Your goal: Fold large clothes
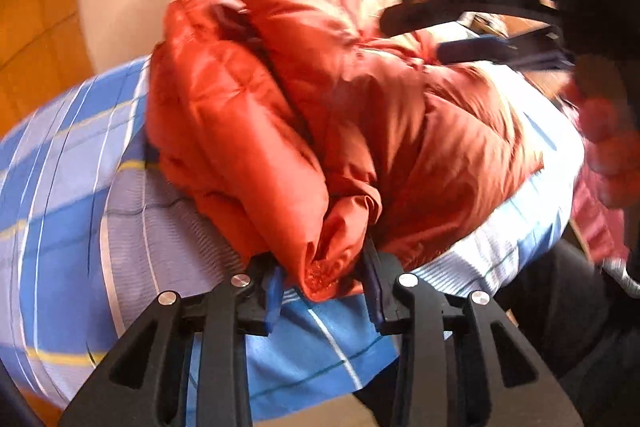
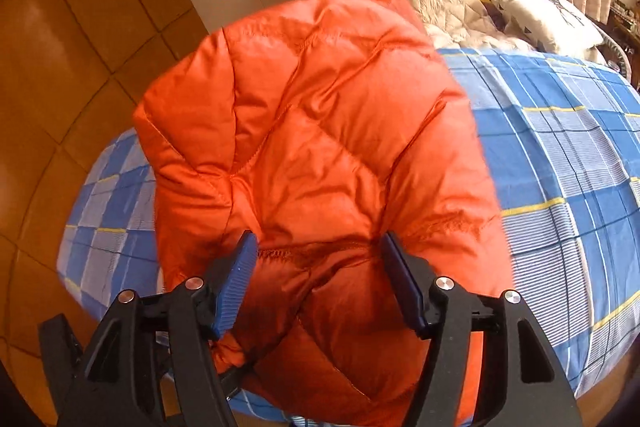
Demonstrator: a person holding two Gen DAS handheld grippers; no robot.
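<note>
Jacket (image 2: 312, 131) on bed (image 2: 560, 155)

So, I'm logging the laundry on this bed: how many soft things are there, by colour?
Orange puffer jacket: 1
Beige quilted garment: 1
White pillow: 1
Blue plaid bedsheet: 1
Total: 4
</note>
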